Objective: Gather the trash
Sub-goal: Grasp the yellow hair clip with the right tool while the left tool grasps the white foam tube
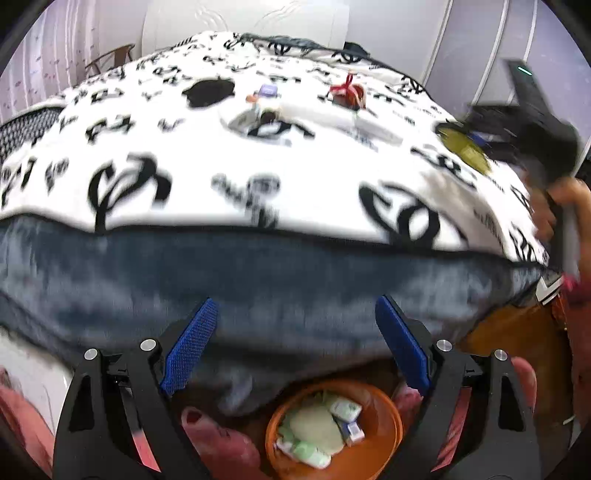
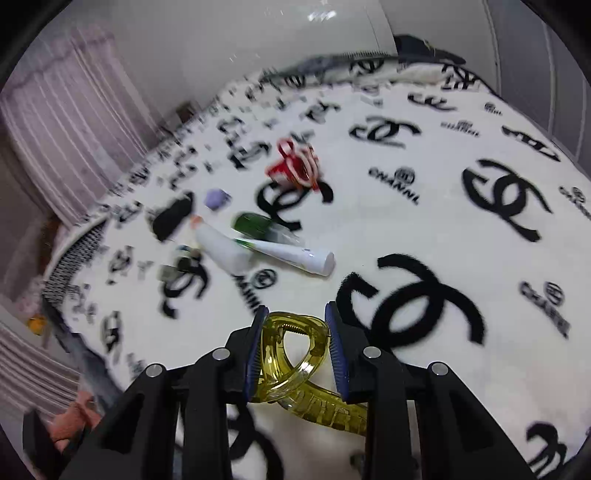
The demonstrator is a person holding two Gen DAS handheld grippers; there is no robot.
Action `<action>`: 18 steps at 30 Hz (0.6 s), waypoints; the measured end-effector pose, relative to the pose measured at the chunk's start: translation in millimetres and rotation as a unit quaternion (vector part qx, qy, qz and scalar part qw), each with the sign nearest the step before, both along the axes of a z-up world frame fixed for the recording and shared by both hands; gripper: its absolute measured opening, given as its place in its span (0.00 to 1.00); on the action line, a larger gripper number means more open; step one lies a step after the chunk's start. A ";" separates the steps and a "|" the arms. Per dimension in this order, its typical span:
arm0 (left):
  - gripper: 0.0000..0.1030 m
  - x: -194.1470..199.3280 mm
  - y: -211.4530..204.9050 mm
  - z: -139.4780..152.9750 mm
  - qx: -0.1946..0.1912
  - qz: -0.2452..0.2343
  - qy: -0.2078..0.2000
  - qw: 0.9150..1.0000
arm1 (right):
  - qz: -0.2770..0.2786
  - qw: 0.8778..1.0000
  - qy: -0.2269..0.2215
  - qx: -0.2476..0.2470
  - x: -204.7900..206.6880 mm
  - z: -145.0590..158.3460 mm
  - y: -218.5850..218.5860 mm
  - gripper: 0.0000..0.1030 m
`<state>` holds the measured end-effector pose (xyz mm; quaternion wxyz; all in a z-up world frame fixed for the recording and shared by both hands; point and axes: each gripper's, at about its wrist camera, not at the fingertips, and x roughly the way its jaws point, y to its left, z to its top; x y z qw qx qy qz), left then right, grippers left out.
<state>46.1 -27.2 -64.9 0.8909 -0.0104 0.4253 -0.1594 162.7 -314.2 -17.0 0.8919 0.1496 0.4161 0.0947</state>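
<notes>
My right gripper (image 2: 295,317) is shut on a translucent yellow hair claw clip (image 2: 295,354) and holds it over the white blanket with black logos (image 2: 424,221). From the left wrist view this gripper (image 1: 517,122) and the yellow clip (image 1: 465,146) show at the bed's right side. My left gripper (image 1: 295,314) is open and empty, held at the bed's near edge above an orange bin (image 1: 384,413) that holds crumpled tissues and small packets. On the blanket lie a white tube (image 2: 291,254), a white bottle (image 2: 221,247), a green bottle (image 2: 258,223) and a red clip (image 2: 295,166).
A purple item (image 2: 216,197), a black cloth (image 2: 173,216) and small dark bits (image 2: 181,262) lie on the blanket's left part. A grey-blue quilt (image 1: 258,280) hangs over the bed's near edge. Pink curtains (image 2: 74,129) and a white wardrobe (image 1: 240,22) stand behind.
</notes>
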 end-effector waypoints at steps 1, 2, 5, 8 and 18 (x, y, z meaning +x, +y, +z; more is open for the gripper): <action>0.83 9.8 -2.1 5.6 -0.006 0.000 -0.002 1.000 | 0.002 1.000 -0.008 0.003 -6.6 4.7 -1.1 0.30; 0.83 20.0 -4.2 10.9 -0.017 -0.002 -0.002 1.000 | 0.005 1.000 -0.023 -0.001 -21.2 11.2 -3.4 0.30; 0.83 65.6 -12.2 27.1 -0.071 0.003 0.011 0.997 | 0.014 0.999 -0.044 -0.008 -47.4 18.9 -6.6 0.30; 0.83 128.4 -21.8 39.2 -0.132 0.044 0.038 0.990 | 0.022 0.998 -0.057 -0.004 -74.7 21.5 -11.6 0.30; 0.75 263.8 -54.4 12.1 -0.192 0.221 0.171 0.941 | 0.027 0.998 -0.058 0.025 -122.6 4.7 -39.0 0.30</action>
